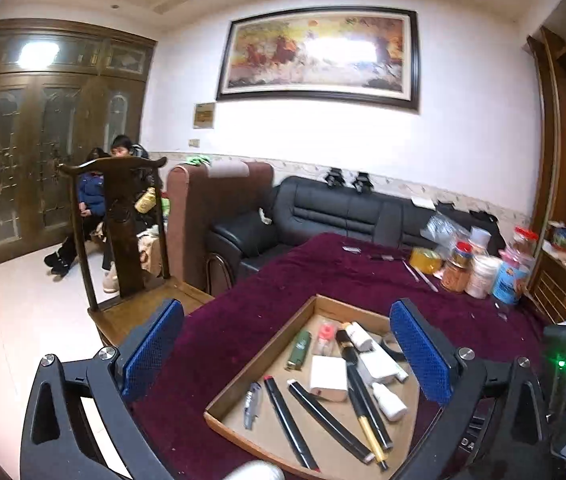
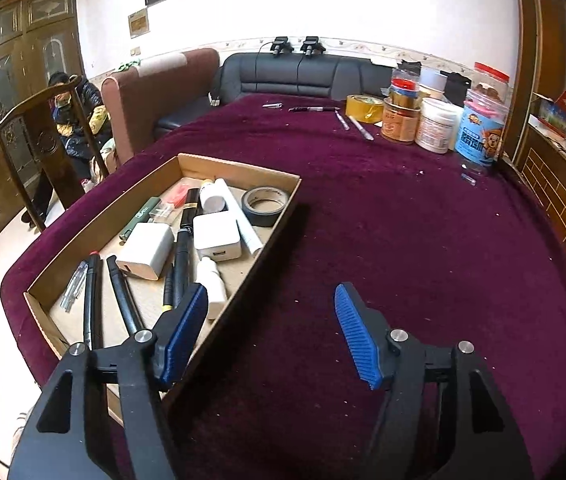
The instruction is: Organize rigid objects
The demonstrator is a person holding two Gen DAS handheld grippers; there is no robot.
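Observation:
A shallow cardboard tray (image 1: 315, 305) (image 2: 239, 167) lies on the purple tablecloth, filled with several small items: white chargers (image 1: 327, 377) (image 2: 145, 250), black pens (image 1: 325, 420) (image 2: 123, 300), a green lighter (image 1: 298, 350) (image 2: 141, 214), a small white bottle (image 1: 389, 400) (image 2: 213, 284) and a roll of black tape (image 2: 265, 204). My left gripper (image 1: 287, 354) hovers above the tray, open wide, with nothing between its blue pads. Over the tray's right edge, my right gripper (image 2: 271, 312) is open and empty. More pens (image 2: 357, 124) lie at the far side of the table.
Jars, tubs and a yellow tape roll (image 2: 365, 108) crowd the table's far right corner (image 1: 479, 268). A wooden chair (image 1: 123, 240) stands at the table's left edge. Behind it are a black sofa (image 2: 303, 74) and seated people (image 1: 99, 200). A wooden cabinet (image 2: 555, 184) runs along the right.

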